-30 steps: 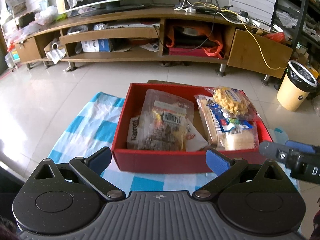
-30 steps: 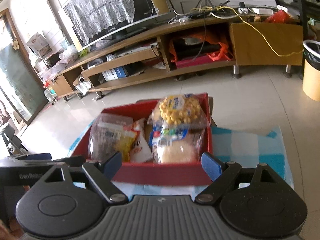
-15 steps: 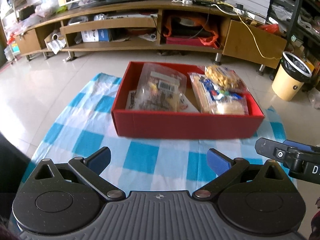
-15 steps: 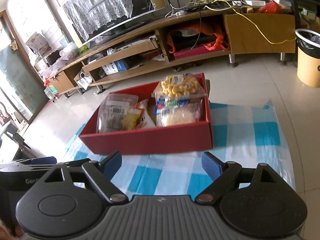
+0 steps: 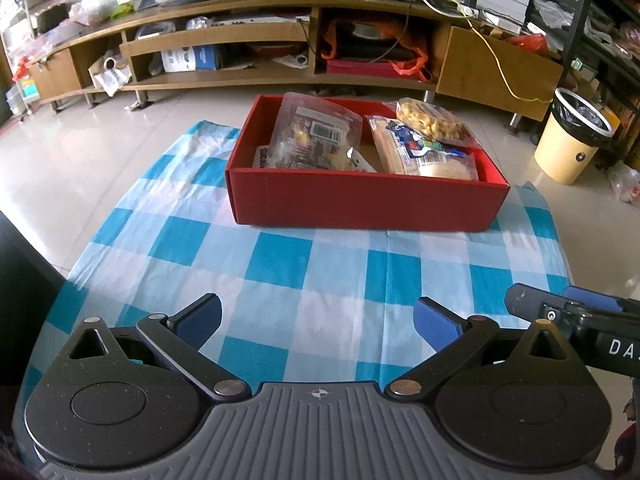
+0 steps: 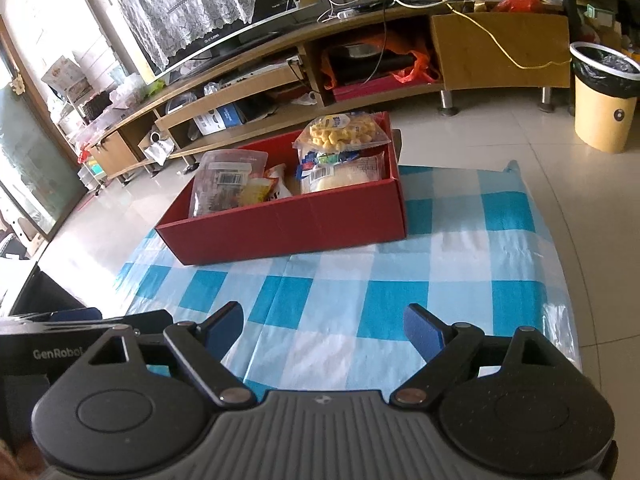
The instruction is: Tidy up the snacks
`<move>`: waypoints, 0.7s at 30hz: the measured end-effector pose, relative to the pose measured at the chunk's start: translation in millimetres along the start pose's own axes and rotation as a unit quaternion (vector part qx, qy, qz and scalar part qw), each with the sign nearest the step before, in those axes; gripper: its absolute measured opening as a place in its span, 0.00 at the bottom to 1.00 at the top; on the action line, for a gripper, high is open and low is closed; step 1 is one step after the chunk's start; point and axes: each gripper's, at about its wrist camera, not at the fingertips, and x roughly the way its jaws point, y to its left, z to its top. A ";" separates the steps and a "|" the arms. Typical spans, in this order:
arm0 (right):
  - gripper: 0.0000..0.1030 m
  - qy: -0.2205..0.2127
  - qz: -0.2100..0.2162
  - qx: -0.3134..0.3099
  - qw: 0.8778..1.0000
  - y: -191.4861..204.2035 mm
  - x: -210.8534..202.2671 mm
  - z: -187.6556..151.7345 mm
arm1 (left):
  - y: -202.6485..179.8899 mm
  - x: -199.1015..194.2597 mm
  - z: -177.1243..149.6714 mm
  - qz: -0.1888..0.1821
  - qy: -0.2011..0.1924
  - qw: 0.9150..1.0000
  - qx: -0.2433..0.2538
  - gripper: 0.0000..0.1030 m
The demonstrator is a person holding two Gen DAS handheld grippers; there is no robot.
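A red box (image 5: pixel 360 204) (image 6: pixel 296 220) stands on the blue and white checked cloth (image 5: pixel 280 280) (image 6: pixel 400 280) and holds several snack bags. A clear bag with a barcode (image 5: pixel 316 136) (image 6: pixel 224 184) leans at its left. A bag of yellow puffs (image 5: pixel 428 120) (image 6: pixel 340 134) lies on a blue and white packet (image 5: pixel 424 156) (image 6: pixel 340 168) at its right. My left gripper (image 5: pixel 318 322) is open and empty, well back from the box. My right gripper (image 6: pixel 324 330) is open and empty too, and shows at the right edge of the left wrist view (image 5: pixel 568 312).
A long wooden TV stand (image 5: pixel 280 40) (image 6: pixel 360 48) with cluttered shelves runs behind the box. A yellow bin with a black liner (image 5: pixel 576 136) (image 6: pixel 604 96) stands on the tiled floor at the right. A dark object (image 6: pixel 40 296) sits at the cloth's near left.
Both grippers have drawn back from the red box, which now looks smaller and farther. More of the checked cloth shows in front of them. Both stay open.
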 end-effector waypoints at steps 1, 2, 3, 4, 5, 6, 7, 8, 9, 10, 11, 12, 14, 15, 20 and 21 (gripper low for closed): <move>0.84 0.000 0.000 0.000 1.000 0.8 -0.9 -1.1 | -0.5 -1.1 -1.3 0.001 -0.001 1.000 0.002 1.00; 0.84 0.000 0.001 0.000 1.000 1.8 -1.2 -2.1 | -0.8 -1.8 -2.1 0.002 -0.002 1.000 0.003 1.00; 0.84 0.000 0.002 0.000 1.000 2.2 -1.9 -3.1 | -1.2 -2.3 -3.0 0.003 -0.003 1.000 0.004 1.00; 0.84 0.000 0.003 -0.002 1.000 3.2 -2.5 -4.1 | -1.3 -3.0 -3.8 0.002 -0.002 1.000 0.004 1.00; 0.84 0.000 0.004 -0.003 1.000 3.3 -3.0 -4.5 | -1.3 -3.2 -4.1 0.001 -0.002 1.000 0.004 1.00; 0.84 0.000 0.005 -0.004 1.000 3.9 -3.3 -5.3 | -1.2 -3.9 -4.8 0.001 -0.002 1.000 0.003 1.00; 0.84 0.000 0.006 -0.004 1.000 4.4 -3.6 -6.1 | -1.1 -4.5 -5.2 0.001 -0.003 1.000 0.003 1.00; 0.84 0.000 0.007 -0.004 1.000 4.8 -3.9 -6.7 | -0.9 -4.9 -5.7 0.001 -0.003 1.000 0.004 1.00; 0.84 0.000 0.008 -0.004 1.000 5.1 -4.2 -6.8 | -0.8 -5.2 -5.6 0.001 -0.004 1.000 0.004 1.00; 0.84 0.000 0.008 -0.004 1.000 5.6 -4.8 -7.3 | -0.5 -5.4 -5.9 0.001 -0.004 1.000 0.004 1.00; 0.84 0.000 0.009 -0.005 1.000 5.9 -5.3 -7.7 | -0.3 -5.8 -6.1 0.000 -0.004 1.000 0.003 1.00; 0.84 0.000 0.009 -0.005 1.000 6.0 -5.7 -8.2 | -0.3 -6.2 -6.2 -0.001 -0.005 1.000 0.003 1.00; 0.84 0.000 0.010 -0.006 1.000 6.0 -6.0 -8.5 | -0.7 -6.7 -6.6 -0.001 -0.005 1.000 0.003 1.00; 0.84 0.000 0.010 -0.006 1.000 6.1 -6.1 -8.6 | -1.0 -6.9 -6.8 -0.002 -0.005 1.000 0.004 1.00; 0.84 0.002 0.012 -0.008 1.000 7.6 -6.3 -10.2 | -3.1 -8.2 -8.9 -0.001 -0.005 1.000 0.008 1.00; 0.84 0.003 0.012 -0.008 1.000 8.1 -6.9 -10.7 | -3.1 -8.4 -9.1 -0.001 -0.005 1.000 0.009 1.00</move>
